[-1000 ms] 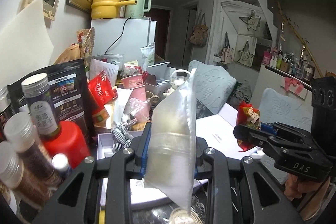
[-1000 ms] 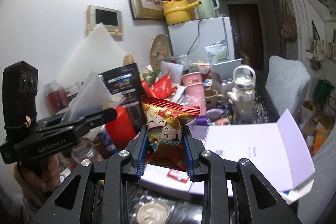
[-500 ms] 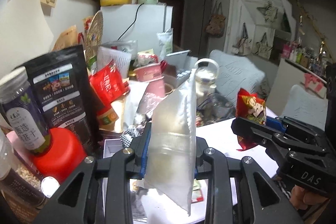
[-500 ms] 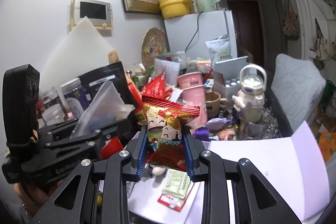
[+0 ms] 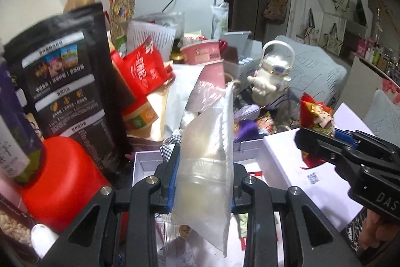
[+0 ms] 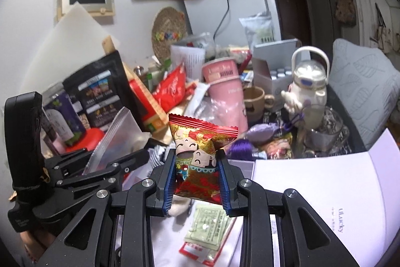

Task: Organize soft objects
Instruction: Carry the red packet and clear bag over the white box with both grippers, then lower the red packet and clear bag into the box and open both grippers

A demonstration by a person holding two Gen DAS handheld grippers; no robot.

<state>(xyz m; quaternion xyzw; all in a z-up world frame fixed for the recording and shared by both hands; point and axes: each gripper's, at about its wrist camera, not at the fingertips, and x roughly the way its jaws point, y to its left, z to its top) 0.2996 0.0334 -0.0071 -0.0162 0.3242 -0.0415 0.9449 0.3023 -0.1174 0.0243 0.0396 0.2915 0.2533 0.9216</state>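
Observation:
My left gripper (image 5: 202,177) is shut on a clear plastic zip bag (image 5: 207,154) and holds it upright above an open white box (image 5: 140,167). My right gripper (image 6: 196,177) is shut on a red and gold snack packet (image 6: 197,152) with cartoon faces, held above the same box. The right gripper with its packet (image 5: 316,116) shows at the right of the left wrist view. The left gripper with the bag (image 6: 112,139) shows at the left of the right wrist view. Small sachets (image 6: 207,229) lie in the box below.
The table is crowded: a black pouch (image 5: 67,81), a red-lidded jar (image 5: 57,182), red bags (image 5: 142,69), a pink cup (image 6: 225,91), a brown mug (image 6: 255,99), a white bear bottle (image 6: 307,89). The box's white lid (image 6: 325,192) lies open to the right.
Both grippers have moved forward and down toward the open box, each still holding its bag. The box's inside and the sachets have come into view.

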